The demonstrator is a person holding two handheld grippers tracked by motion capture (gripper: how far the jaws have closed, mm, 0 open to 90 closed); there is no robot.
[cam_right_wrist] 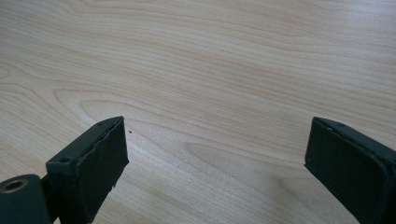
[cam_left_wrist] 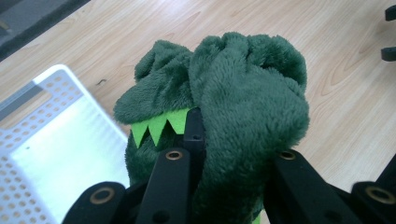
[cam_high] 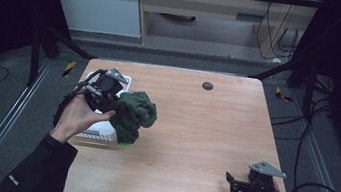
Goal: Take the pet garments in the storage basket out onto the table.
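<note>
Basket [cam_high: 103,129] beside tool-clamped plush [cam_high: 134,115]

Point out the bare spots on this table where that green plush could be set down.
Widest: the wood between the green plush and the right gripper, up to the dark disc. The front edge between the two forearms is bare too. Crowded: the left side, with the white basket and left gripper.

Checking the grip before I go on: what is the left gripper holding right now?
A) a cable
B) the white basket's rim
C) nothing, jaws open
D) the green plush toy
D: the left gripper has its black jaws closed into the green plush toy, beside the white basket.
</note>
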